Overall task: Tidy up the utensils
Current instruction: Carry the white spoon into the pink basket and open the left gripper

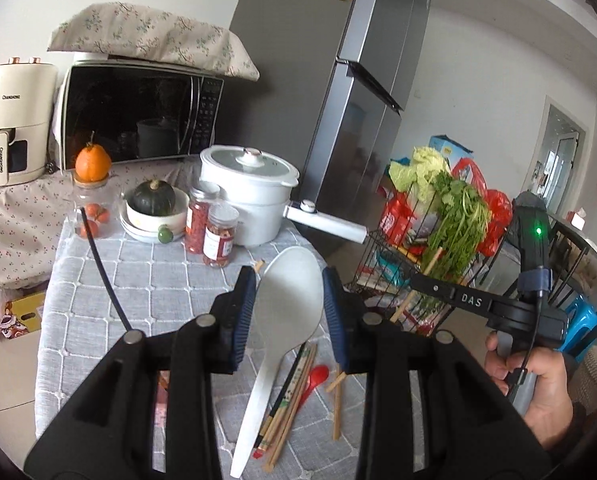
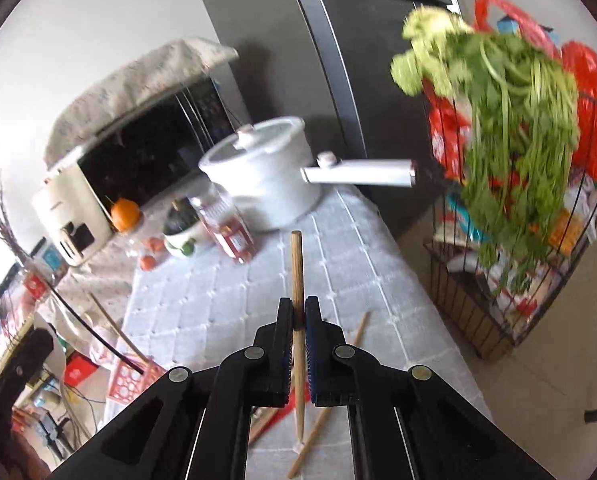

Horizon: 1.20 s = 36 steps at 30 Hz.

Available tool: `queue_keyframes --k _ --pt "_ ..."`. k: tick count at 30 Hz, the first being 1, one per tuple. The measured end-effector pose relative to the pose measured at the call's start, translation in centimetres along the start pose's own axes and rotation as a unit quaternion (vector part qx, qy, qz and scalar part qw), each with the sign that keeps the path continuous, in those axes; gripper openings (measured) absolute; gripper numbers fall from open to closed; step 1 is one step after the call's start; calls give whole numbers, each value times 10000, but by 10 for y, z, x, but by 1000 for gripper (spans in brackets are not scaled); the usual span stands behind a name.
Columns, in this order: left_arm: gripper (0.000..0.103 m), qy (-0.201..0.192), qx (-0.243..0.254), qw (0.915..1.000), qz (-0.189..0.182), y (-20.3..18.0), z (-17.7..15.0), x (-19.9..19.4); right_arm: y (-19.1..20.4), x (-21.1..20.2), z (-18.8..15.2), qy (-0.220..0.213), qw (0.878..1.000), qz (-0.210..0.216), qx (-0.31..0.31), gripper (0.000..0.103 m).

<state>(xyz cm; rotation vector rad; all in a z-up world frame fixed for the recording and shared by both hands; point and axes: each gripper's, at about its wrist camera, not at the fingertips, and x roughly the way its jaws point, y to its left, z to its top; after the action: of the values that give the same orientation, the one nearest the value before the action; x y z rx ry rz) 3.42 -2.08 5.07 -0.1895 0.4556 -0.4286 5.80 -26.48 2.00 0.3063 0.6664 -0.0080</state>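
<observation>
Left gripper (image 1: 288, 312) pinching a white rice paddle (image 1: 286, 308) above the grey quilted surface (image 1: 138, 280), right gripper (image 2: 298, 320) pressed onto one wooden chopstick (image 2: 297, 264); more chopsticks (image 1: 286, 392) lying beneath the paddle

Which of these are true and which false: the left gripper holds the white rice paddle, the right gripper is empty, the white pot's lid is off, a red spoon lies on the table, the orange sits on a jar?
1. The left gripper holds the white rice paddle. True.
2. The right gripper is empty. False: it is shut on a wooden chopstick.
3. The white pot has its lid off. False: the lid is on.
4. A red spoon lies on the table. True.
5. The orange sits on a jar. True.
</observation>
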Motion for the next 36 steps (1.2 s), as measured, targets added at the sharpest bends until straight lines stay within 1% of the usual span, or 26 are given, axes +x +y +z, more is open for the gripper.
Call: queue_keyframes --k 4,8,12,15,20,22,25,26,27,29,34,36 --pt "36 -449 -71 9984 324 18 2 4 13 -10 5 -262 9994 211 -12 6" --pt "36 -864 -135 9946 557 32 -1 16 19 -13 4 -329 9987 389 44 6" --pt "36 -1094 -2 9901 876 38 -7 33 24 -10 3 -310 9983 484 64 6" --pt "36 -1121 -41 9884 1020 45 -12 43 25 -7 1 -264 9983 508 86 6" --pt "36 -955 -139 9878 1223 53 -22 54 25 -5 0 -253 9985 475 59 6" --pt "36 -762 -197 9884 1300 56 -28 57 25 -5 1 -239 9986 466 51 6" --pt "37 -476 -336 9896 1317 59 -35 58 25 -4 -1 -198 9987 474 46 6" --pt "42 -408 -346 9901 1301 59 -35 57 26 -4 -1 -192 9986 490 41 6" --pt "49 -346 -349 9909 1256 59 -36 54 27 -5 -1 -195 9985 511 36 6" --pt "57 -256 -322 9910 1272 57 -35 48 29 -8 0 -212 9982 562 9 6" --pt "67 77 -277 9919 1240 50 -27 24 41 -16 0 -229 9966 774 -140 6" --pt "76 269 -223 9904 1340 47 -22 16 48 -21 0 -249 9955 893 -203 6"
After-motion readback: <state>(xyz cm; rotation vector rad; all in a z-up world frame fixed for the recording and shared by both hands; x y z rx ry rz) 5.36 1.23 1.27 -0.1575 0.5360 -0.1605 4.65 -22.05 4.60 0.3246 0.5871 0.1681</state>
